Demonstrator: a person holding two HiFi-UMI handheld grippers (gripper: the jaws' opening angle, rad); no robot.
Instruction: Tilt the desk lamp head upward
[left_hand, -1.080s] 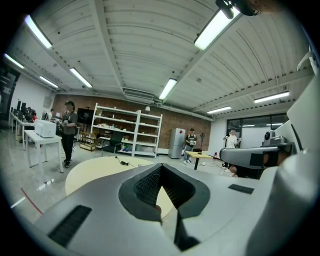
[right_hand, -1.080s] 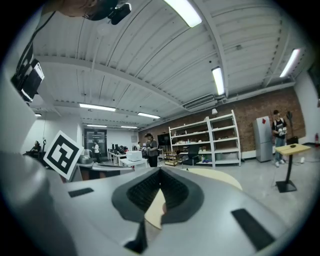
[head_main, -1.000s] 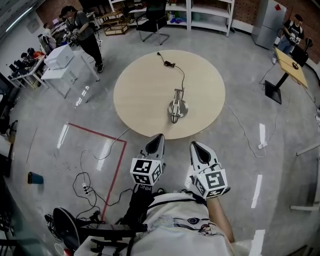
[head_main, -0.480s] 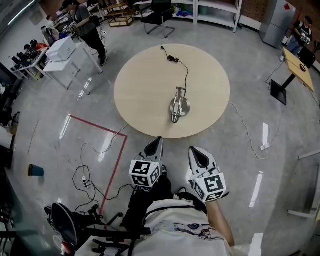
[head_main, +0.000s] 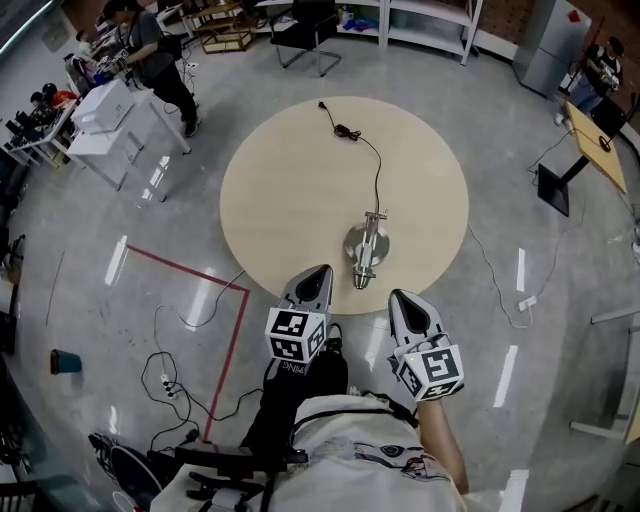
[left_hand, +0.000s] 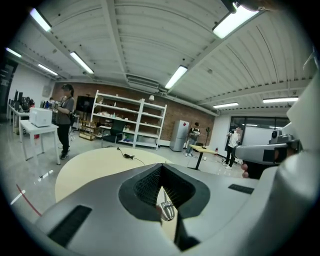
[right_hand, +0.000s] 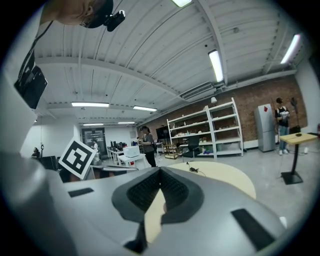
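The desk lamp (head_main: 364, 250) stands close to the near edge of the table (head_main: 280, 190), so the left gripper (head_main: 318, 272) and right gripper (head_main: 397, 296), both closed and empty just short of that edge, are best opened first, the base (head_main: 369, 242) being steadied while the head (head_main: 361, 279) is lifted gently.

Table (head_main: 290, 190): round, light wood, ctr of floor.
Floor tape (head_main: 186, 269): red, L-shaped, left of table.
Shelving (left_hand: 130, 120): white, far wall.
Person (head_main: 150, 60): standing by white desk (head_main: 100, 110).

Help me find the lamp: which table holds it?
The big round beige table in the middle holds the desk lamp; the white rectangular table upper left and small wooden desk at right do not.
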